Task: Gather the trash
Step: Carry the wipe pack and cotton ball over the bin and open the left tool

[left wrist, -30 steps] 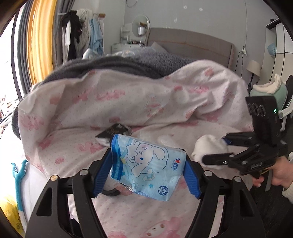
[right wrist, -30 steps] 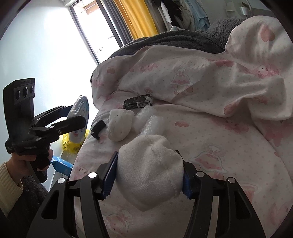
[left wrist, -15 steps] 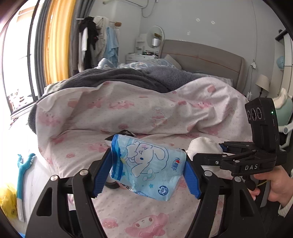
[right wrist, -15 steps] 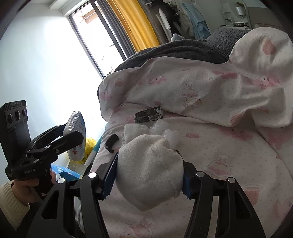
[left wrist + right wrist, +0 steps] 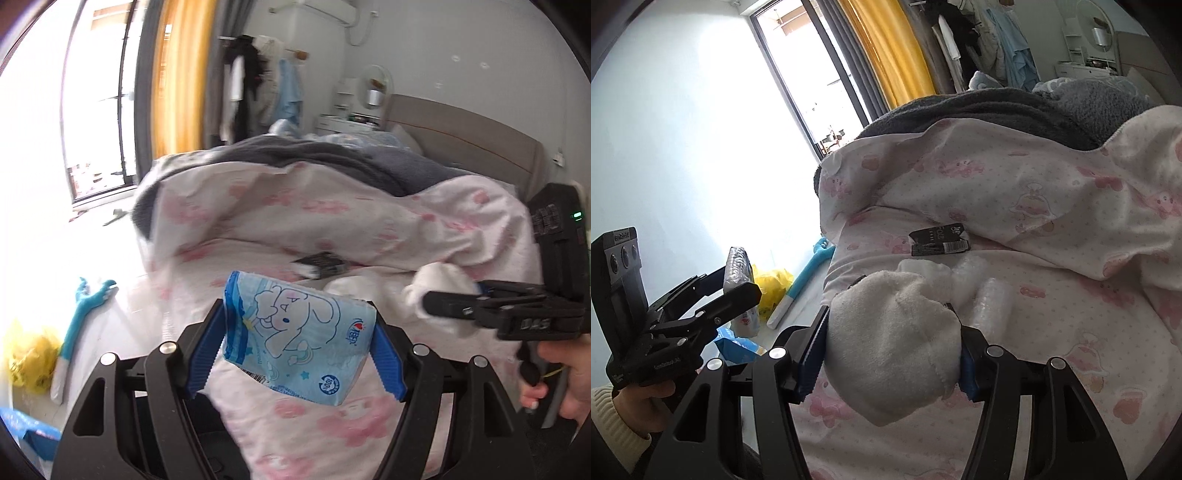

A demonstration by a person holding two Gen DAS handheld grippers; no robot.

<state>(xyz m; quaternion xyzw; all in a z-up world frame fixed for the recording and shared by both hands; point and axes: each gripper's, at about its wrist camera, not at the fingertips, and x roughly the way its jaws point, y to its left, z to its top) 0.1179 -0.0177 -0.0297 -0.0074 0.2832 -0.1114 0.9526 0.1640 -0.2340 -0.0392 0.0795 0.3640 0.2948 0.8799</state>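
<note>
Motion blur smears bedding (image 5: pixel 332 229); black wrapper (image 5: pixel 325 264) lettering unreadable.

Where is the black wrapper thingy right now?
The black wrapper lies flat on the pink bedspread, under the fold of the turned-back cover. In the right wrist view it sits just beyond the white sock held in the right gripper.

Readable marks

Raised letters "DAS" on the black plastic right gripper (image 5: pixel 436 301), right of the light-blue cartoon-dog tissue pack (image 5: pixel 297 345); a round "100" badge at that pack's lower corner.
</note>
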